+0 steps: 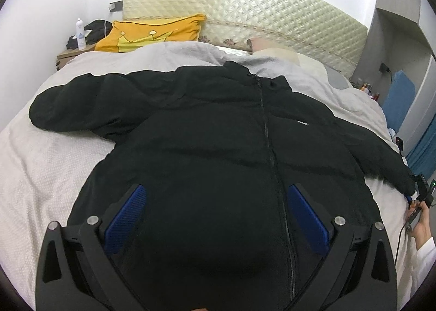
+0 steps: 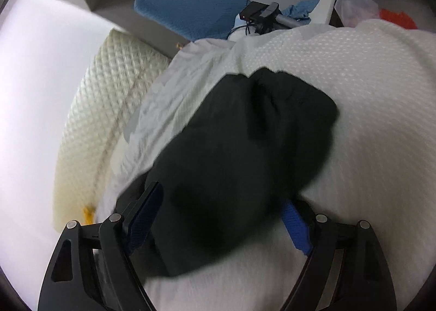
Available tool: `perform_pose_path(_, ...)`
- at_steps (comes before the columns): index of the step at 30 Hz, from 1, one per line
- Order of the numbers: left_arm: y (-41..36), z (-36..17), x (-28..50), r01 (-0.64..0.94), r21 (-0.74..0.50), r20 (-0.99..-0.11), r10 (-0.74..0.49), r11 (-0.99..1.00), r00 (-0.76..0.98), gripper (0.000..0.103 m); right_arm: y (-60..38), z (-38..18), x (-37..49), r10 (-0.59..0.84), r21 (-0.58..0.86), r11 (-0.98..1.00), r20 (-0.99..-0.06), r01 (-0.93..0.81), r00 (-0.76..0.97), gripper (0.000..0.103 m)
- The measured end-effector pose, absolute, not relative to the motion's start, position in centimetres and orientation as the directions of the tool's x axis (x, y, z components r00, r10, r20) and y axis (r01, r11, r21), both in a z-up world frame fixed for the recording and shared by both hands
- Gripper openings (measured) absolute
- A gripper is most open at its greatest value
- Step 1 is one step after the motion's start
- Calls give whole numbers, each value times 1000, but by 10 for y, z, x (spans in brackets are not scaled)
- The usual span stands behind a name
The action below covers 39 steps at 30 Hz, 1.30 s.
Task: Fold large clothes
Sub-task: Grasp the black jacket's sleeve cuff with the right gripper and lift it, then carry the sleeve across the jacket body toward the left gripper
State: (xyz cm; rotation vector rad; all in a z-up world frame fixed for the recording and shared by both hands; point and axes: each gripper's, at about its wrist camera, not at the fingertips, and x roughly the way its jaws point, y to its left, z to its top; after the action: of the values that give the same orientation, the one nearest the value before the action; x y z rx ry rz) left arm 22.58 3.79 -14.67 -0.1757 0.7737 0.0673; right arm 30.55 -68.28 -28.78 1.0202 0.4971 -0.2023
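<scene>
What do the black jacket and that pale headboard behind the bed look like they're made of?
Black jacket: probably matte synthetic shell with padding; it looks puffy, with soft horizontal creases and a front zipper. Headboard: cream, glossy, diamond-quilted upholstery, perhaps faux leather or satin; the sheen catches light, but the exact fabric is unclear.

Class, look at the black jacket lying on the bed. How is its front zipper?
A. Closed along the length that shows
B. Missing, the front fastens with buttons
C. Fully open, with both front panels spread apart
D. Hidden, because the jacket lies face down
A: in the left wrist view the zipper runs as one closed line down the front of the black jacket, which lies face up on the bed.
</scene>
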Motion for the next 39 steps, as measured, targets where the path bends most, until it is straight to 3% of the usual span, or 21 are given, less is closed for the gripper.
perform_pose_path(4,41,-145,232,-156,-128,-694,24,979,719,103,-696,-289,320,52,795,493,-432,353,900,81)
perform_pose_path(6,42,-145,235,-166,-128,-693,32,978,720,103,-702,-289,324,32,798,487,-421,354,906,71)
perform_pose_path(7,41,-145,236,-169,-122,-692,38,978,721,103,-704,-289,326,20,796,486,-423,360,906,56)
perform_pose_path(8,40,-145,238,-173,-108,-691,51,979,721,103,-708,-290,326,11,793,483,-429,371,903,34)
perform_pose_path(9,40,-146,240,-174,-100,-692,57,980,720,103,-710,-292,325,1,791,475,-438,384,899,26)
perform_pose_path(11,40,-150,243,-179,-88,-700,67,980,711,103,-713,-290,323,2,802,465,-424,375,906,16)
perform_pose_path(14,43,-155,246,-181,-72,-704,79,981,706,103,-713,-273,326,-9,757,522,-455,392,891,10)
perform_pose_path(24,55,-143,235,-198,42,-663,176,979,728,103,-684,-162,326,-118,634,657,-449,409,886,7)
perform_pose_path(39,76,-132,204,-138,30,-625,126,990,770,103,-523,38,317,-62,417,886,-324,202,944,7)
